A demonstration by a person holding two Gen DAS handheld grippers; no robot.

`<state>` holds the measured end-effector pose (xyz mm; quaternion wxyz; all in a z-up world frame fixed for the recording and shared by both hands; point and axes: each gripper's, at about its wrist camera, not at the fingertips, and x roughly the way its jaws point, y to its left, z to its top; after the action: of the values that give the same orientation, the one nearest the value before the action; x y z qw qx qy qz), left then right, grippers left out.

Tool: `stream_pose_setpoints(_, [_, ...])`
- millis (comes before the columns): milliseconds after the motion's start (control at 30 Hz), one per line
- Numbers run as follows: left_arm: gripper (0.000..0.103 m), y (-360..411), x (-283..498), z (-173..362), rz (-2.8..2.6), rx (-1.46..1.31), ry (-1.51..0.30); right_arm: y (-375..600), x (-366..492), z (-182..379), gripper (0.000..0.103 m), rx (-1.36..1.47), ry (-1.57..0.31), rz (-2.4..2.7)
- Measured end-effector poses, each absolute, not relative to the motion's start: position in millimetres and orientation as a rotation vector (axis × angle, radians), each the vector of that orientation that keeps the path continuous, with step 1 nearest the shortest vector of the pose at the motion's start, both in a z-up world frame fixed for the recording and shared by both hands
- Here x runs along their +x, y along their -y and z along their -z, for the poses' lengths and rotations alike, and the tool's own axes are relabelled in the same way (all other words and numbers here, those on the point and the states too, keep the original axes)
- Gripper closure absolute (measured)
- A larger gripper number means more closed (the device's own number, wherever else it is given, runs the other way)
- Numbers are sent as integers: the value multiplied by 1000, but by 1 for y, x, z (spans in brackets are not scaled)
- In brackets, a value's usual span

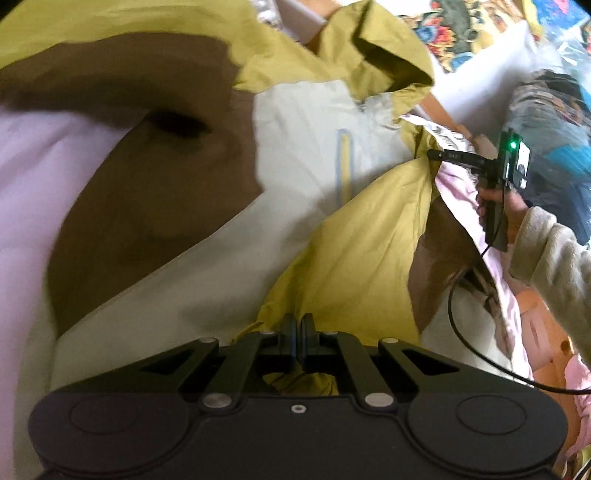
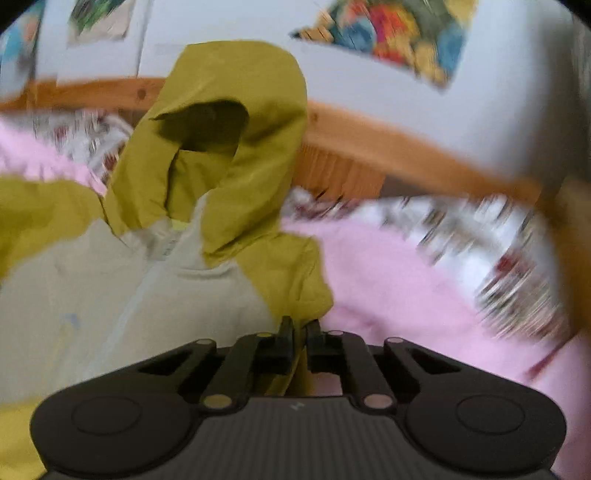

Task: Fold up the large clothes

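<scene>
While both grippers pinch its yellow cloth, a hooded jacket in mustard yellow, pale grey and brown [image 1: 295, 155] lies spread on a pink fleecy blanket [image 2: 399, 280].

Nearest the jacket's hem side, the left gripper [image 1: 297, 325] has its jaws narrowed onto a fold of yellow fabric; at the jacket's right shoulder the right gripper [image 2: 300, 326], held by a hand [image 1: 506, 210] in a beige fleece sleeve [image 1: 554, 254], has its jaws nearly together with a yellow edge running between them. The jacket lies front up, its zip line running lengthways away from the right gripper towards the hood [image 2: 221, 122], which stands up at the far end. Just beyond the hood runs a curved pine bed rail [image 2: 369, 140], then a white wall [image 2: 229, 22] with bright floral pictures [image 2: 399, 29]. The right wrist view is blurred.
</scene>
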<state>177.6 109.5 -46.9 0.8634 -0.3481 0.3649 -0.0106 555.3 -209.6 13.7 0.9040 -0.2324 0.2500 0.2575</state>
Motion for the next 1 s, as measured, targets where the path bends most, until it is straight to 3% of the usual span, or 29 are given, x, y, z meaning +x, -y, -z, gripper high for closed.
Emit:
stream_pose_setpoints(100, [102, -104, 193, 42, 39, -703, -752, 205, 554, -31, 95, -596, -443, -443])
stream_pose_setpoints(167, [102, -101, 200, 43, -8, -688, -779, 204, 564, -33, 92, -554, -509, -438])
stream_pose_setpoints(233, [102, -107, 199, 49, -36, -742, -800, 212, 564, -33, 68, -491, -551, -466])
stream_pose_setpoints(267, [102, -109, 196, 53, -46, -772, -806, 217, 558, -32, 44, -486, -559, -499])
stream_pose_setpoints(300, [102, -111, 192, 55, -50, -792, -805, 225, 549, -31, 37, -487, -573, -538])
stream_pose_setpoints(467, [102, -114, 183, 59, -39, -812, -795, 259, 500, -10, 32, -487, -738, -623])
stream_pose_setpoints(533, [102, -115, 183, 59, -37, -813, -793, 263, 488, 4, 43, -531, -792, -602])
stream_pose_setpoints(567, [102, -115, 183, 59, -33, -811, -788, 267, 487, 12, 79, -536, -819, -596])
stream_pose_setpoints(633, [102, -115, 182, 57, -18, -807, -768, 279, 486, 18, 95, -460, -833, -581])
stream_pose_setpoints(867, [102, -89, 198, 56, 10, -698, -824, 324, 479, -7, 97, -243, -704, -519])
stream_pose_setpoints(1000, [100, -78, 209, 60, 10, -644, -840, 313, 499, 27, 87, -377, -722, -444])
